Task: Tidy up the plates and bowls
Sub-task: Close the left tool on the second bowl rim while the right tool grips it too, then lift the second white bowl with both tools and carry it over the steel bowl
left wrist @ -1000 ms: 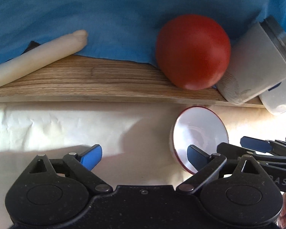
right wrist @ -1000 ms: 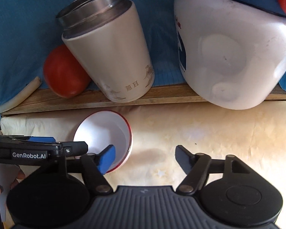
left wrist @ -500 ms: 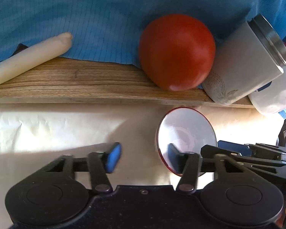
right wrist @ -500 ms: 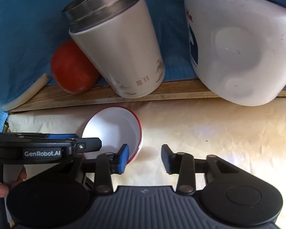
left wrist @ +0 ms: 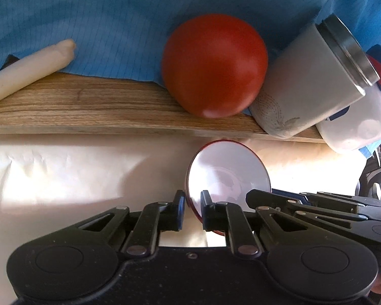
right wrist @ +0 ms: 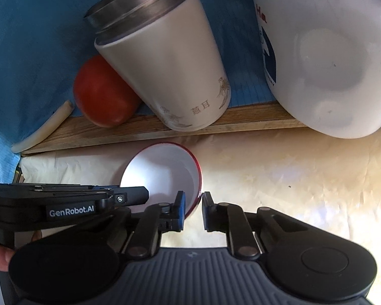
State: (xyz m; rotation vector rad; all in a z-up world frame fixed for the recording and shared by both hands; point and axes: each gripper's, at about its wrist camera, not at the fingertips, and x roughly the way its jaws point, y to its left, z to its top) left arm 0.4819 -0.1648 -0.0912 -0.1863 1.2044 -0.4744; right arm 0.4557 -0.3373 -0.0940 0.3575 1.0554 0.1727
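Blue grid-weave cloth [left wrist: 119,12] fills the back, draped behind everything. Cream crinkled paper-covered worktop [right wrist: 304,178] spans the foreground. Long wooden board [left wrist: 89,106] runs left-right along the worktop's far edge. Big white plastic jug with a blue and red label [right wrist: 330,58] sits on the board at right. White cylindrical tumbler with a steel rim and gold print [right wrist: 165,63] stands just left of the jug, leaning in the fisheye, touching or nearly touching the round red tomato [left wrist: 213,66] on its left. Pale cream stick, long and thin [left wrist: 25,71], lies on the board's left end, long axis diagonal.

Small white bowl with a red rim [right wrist: 165,180] sits on the worktop just in front of the board, below the tumbler. Opening faces up; round, so no long axis to call. Cannot tell if it is lifted or resting.

Left hand-held gripper [left wrist: 191,211] is closed down to a narrow gap, fingers either side of the bowl's left rim, pinching it. Right hand-held gripper [right wrist: 193,211] is likewise almost closed, blue-padded fingers straddling the bowl's right rim, gripping it. Both grippers meet at the bowl from opposite sides, each visible in the other's view.
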